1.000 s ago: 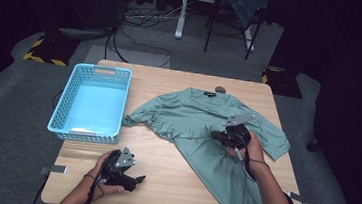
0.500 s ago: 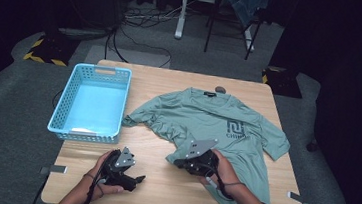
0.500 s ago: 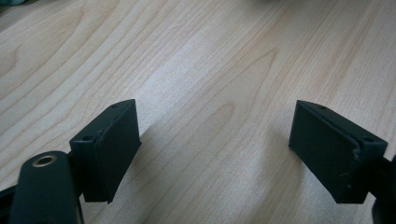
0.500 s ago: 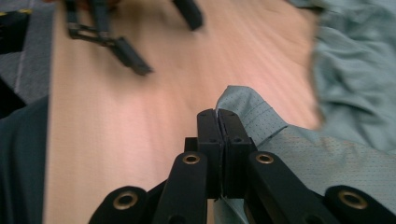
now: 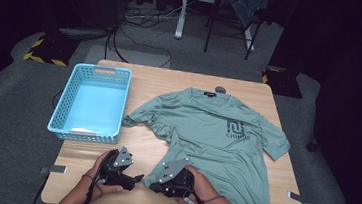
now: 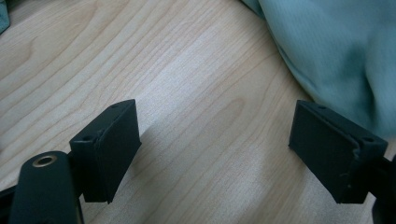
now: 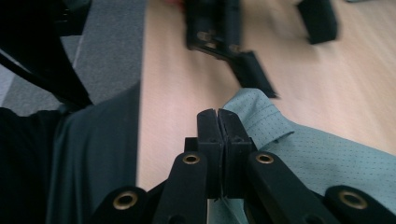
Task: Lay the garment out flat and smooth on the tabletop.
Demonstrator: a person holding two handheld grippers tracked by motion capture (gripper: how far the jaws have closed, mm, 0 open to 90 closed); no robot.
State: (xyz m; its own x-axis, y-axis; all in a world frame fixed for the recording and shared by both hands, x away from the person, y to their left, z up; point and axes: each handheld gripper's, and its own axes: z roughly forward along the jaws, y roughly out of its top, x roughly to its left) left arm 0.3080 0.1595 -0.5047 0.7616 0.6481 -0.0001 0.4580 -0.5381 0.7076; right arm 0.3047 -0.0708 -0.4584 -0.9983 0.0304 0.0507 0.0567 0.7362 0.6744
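A basket [image 5: 91, 102] sits at the table's [image 5: 250, 88] left, a T-shirt [image 5: 216, 135] spread to its right. At the lower centre of the frame, the left gripper [image 5: 134, 179] lies just left of the right gripper [image 5: 153, 186], which is at the shirt's lower left corner.

We take this for a lab or recording studio rather than a home. The pale wooden surface [image 5: 170, 83] stands alone in a dark room on grey carpet [image 5: 12, 111]. Beyond the surface, far from the jaws, black cables [image 5: 136, 27] trail across the floor past the white leg of a stand [image 5: 181, 11] and dark chair legs [image 5: 226, 31]. Yellow-and-black hazard tape [image 5: 43, 51] marks a floor edge to the far left. Tape tabs [image 5: 54, 169] stick out from the near edge of the surface, flanking the jaws.
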